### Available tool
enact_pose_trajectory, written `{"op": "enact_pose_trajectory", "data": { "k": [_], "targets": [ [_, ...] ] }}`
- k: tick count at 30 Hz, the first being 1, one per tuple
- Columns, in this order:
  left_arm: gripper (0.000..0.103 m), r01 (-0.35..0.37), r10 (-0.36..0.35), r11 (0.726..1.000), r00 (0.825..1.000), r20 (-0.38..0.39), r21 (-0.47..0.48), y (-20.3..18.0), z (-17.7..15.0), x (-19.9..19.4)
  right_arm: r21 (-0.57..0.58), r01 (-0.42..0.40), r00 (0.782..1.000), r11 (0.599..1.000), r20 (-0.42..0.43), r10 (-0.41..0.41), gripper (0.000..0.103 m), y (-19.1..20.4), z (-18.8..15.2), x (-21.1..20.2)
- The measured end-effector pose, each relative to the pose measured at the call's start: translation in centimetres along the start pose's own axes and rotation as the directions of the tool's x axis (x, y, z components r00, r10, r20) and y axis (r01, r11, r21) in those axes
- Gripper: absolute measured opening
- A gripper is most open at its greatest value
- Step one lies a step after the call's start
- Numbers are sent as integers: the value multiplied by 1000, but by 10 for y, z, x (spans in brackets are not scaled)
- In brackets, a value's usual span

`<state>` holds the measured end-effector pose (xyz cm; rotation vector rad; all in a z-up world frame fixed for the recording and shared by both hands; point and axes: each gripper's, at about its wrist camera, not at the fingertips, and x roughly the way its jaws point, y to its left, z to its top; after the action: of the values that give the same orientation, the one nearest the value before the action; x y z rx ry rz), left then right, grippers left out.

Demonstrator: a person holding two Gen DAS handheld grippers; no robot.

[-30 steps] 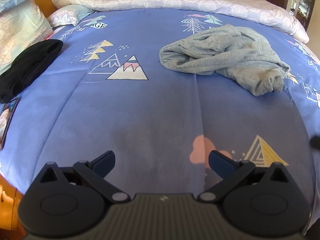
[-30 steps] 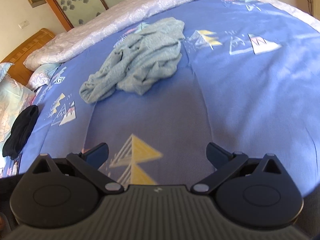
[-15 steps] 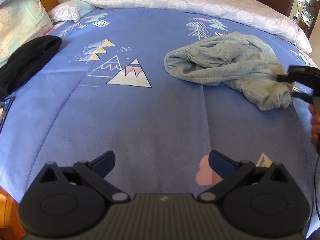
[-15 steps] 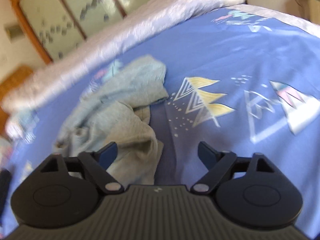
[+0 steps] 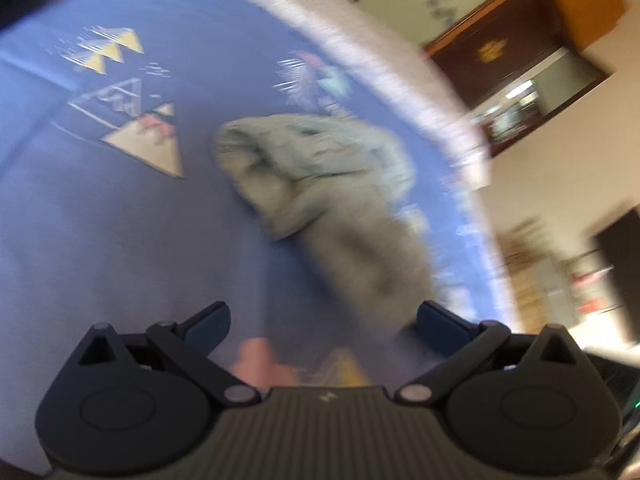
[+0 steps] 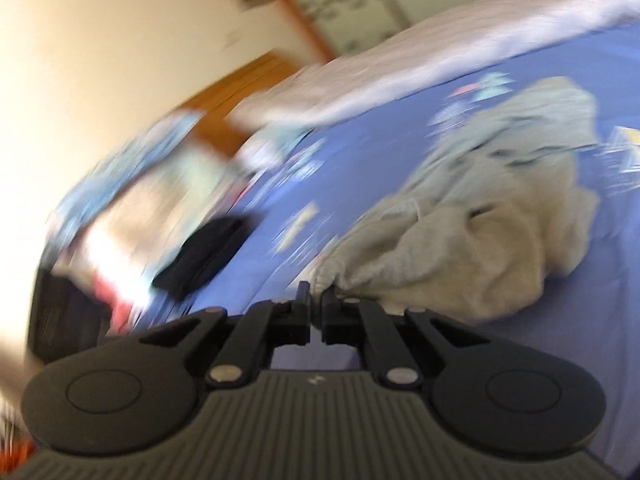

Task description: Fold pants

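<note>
The grey pants [image 5: 336, 196] lie crumpled on the blue patterned bedspread [image 5: 120, 240]. In the left wrist view my left gripper [image 5: 322, 320] is open, and the near end of the pants reaches down between its fingers. In the right wrist view my right gripper [image 6: 316, 292] is shut on an edge of the pants [image 6: 472, 240], and the rest of the heap lies ahead and to the right. Both views are blurred.
A black garment [image 6: 204, 256] lies on the bedspread towards the pillows [image 6: 160, 184] and wooden headboard [image 6: 236, 92]. A white quilt [image 6: 440, 52] runs along the far side of the bed. The bed's right edge and the room beyond show in the left wrist view [image 5: 560, 240].
My right gripper has closed on the pants' edge; it was open half a second ago. Both grippers have swung and come close to the pants, and the views have tilted.
</note>
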<state>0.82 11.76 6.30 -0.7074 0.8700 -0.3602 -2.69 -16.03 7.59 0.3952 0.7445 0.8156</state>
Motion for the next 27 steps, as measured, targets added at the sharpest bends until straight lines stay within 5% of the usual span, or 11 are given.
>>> {"op": "enact_pose_trajectory", "data": {
  "k": [3, 5, 7, 9, 10, 15, 19, 22, 24, 27],
  "targets": [
    [103, 72, -72, 997, 996, -43, -7, -2, -2, -1, 4, -159, 986, 987, -59, 159, 6, 18, -22, -2],
    [97, 118, -118, 993, 990, -71, -16, -3, -6, 0, -134, -124, 989, 983, -94, 112, 6, 43, -37, 3],
    [71, 144, -146, 989, 983, -110, -25, -5, -11, 6, -180, -131, 987, 975, -114, 112, 6, 47, -40, 7],
    [10, 140, -142, 990, 976, -163, -24, -7, -16, 16, -159, -155, 984, 975, -111, 138, 6, 38, -37, 5],
    [7, 118, -119, 993, 978, -174, -18, -6, -17, 21, -160, -161, 984, 974, -98, 147, 6, 36, -35, 3],
    [5, -27, 27, 999, 1000, 0, 47, 0, 1, -15, -94, -163, 984, 982, -86, 155, 13, 19, -26, 8],
    [5, -87, 92, 995, 982, 163, -38, 36, 26, -85, -35, -103, 995, 994, -13, 103, 15, 1, -9, -2],
    [5, -166, 168, 986, 976, 138, -27, 50, 19, -106, 83, 13, 999, 996, 44, -17, 17, -35, 12, -2],
    [13, -253, 252, 967, 967, 33, 29, 51, 4, -95, 166, 70, 993, 984, 81, -84, 19, -61, 22, -1],
    [27, -420, 425, 893, 905, 7, 162, 44, -5, -81, 253, 205, 963, 945, 119, -240, 39, -98, 34, 10]
  ]
}}
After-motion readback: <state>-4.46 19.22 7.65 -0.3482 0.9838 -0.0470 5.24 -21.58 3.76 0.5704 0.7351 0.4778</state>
